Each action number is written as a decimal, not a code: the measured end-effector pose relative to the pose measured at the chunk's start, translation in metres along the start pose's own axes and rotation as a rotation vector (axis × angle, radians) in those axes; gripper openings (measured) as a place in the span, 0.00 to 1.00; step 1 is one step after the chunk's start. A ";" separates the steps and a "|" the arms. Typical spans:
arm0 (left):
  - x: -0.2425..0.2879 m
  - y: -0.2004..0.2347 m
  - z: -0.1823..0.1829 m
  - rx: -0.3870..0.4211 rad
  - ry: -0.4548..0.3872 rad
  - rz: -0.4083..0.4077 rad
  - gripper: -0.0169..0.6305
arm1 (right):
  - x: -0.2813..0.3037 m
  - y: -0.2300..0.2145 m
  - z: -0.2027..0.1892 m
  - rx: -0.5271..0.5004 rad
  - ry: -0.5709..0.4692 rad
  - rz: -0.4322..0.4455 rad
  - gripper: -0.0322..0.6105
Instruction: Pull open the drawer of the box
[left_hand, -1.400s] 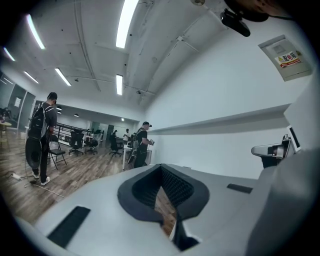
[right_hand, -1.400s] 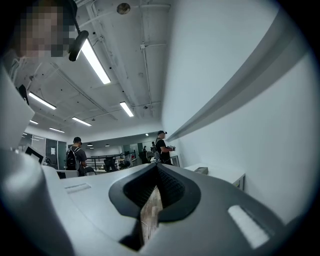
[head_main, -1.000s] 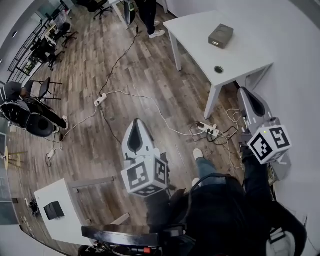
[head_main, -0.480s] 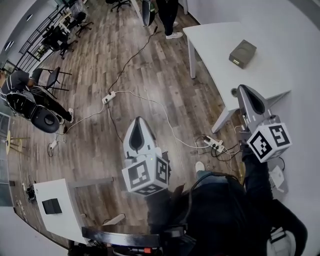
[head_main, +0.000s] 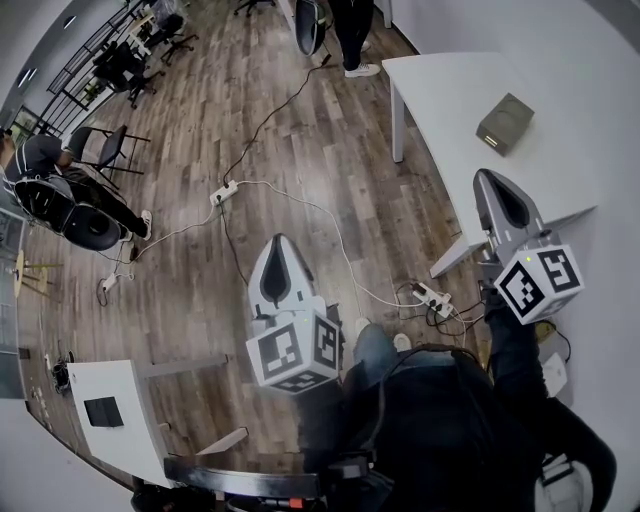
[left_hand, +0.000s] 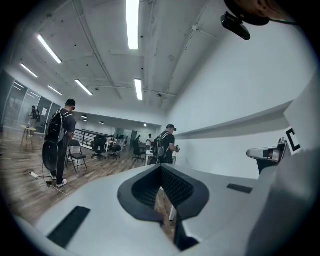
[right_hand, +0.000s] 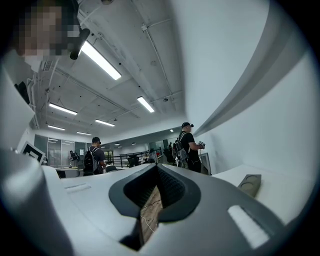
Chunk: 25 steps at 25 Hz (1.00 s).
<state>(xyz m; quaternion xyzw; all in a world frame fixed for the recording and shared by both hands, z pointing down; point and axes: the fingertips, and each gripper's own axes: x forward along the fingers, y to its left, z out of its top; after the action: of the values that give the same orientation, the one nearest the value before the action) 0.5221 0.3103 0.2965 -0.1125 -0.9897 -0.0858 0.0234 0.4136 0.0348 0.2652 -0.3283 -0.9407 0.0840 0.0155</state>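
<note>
Approach stage, no contact with the target yet. The small grey rectangular box (head_main: 505, 123) sits on the white counter (head_main: 450, 95), ahead of the right fingers and well apart from them. In the right gripper view it shows low and off to their right. The drawer front is too small to read. On the right gripper (head_main: 486, 177) the fingers are closed tip to tip with nothing between them; only floor shows through the slit behind the tips. On the left gripper (head_main: 279, 240) the fingers are likewise together and empty, over the wood-plank floor (head_main: 300, 150), with the box far to their right. Both point forward, which I judge to be a carrying posture with the person short of the counter. The right gripper is nearer, so it probably does the pull, and its fingers must part first.
</note>
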 end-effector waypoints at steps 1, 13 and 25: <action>0.006 0.003 0.000 0.000 0.001 0.003 0.02 | 0.007 -0.001 -0.001 0.001 0.000 0.003 0.05; 0.142 0.056 0.031 -0.002 -0.026 -0.016 0.02 | 0.153 -0.004 0.009 -0.016 -0.026 0.001 0.05; 0.256 0.116 0.049 0.006 -0.024 -0.025 0.02 | 0.283 0.005 0.005 -0.013 -0.031 -0.005 0.05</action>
<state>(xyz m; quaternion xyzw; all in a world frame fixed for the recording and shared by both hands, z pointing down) 0.2981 0.4861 0.2838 -0.1010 -0.9914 -0.0819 0.0109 0.1941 0.2130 0.2517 -0.3245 -0.9422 0.0829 -0.0011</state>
